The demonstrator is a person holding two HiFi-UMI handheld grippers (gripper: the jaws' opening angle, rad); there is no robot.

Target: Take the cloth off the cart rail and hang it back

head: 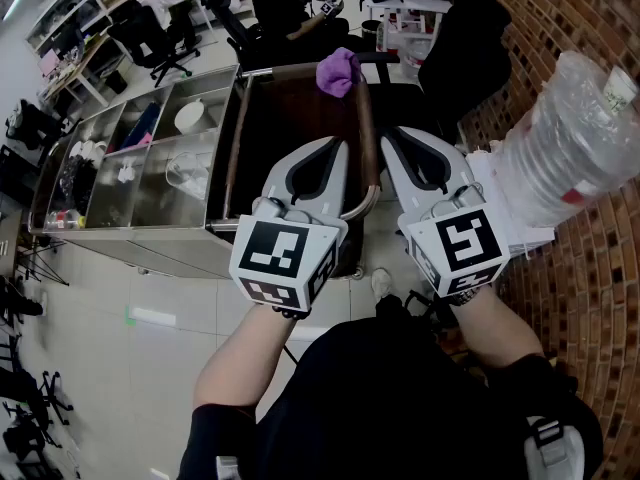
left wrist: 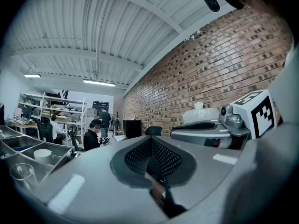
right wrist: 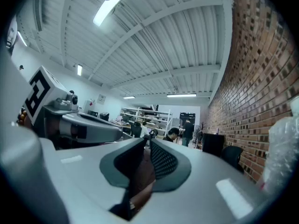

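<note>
We see the purple cloth (head: pixel 338 71) bunched over the brown rail (head: pixel 368 128) at the far edge of the cart (head: pixel 225 230), toward its far right corner. Both tools are at the cart's near edge, well short of the cloth. The left tool (head: pixel 335 148) is clenched, tips meeting on nothing. The right tool (head: pixel 392 136) has its tips parted by a thin slit and is empty.

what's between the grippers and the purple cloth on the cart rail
Nothing visible blocks it. The purple cloth hangs on the far rail; only the cart's open dark bin lies between it and the left gripper and right gripper.
</note>
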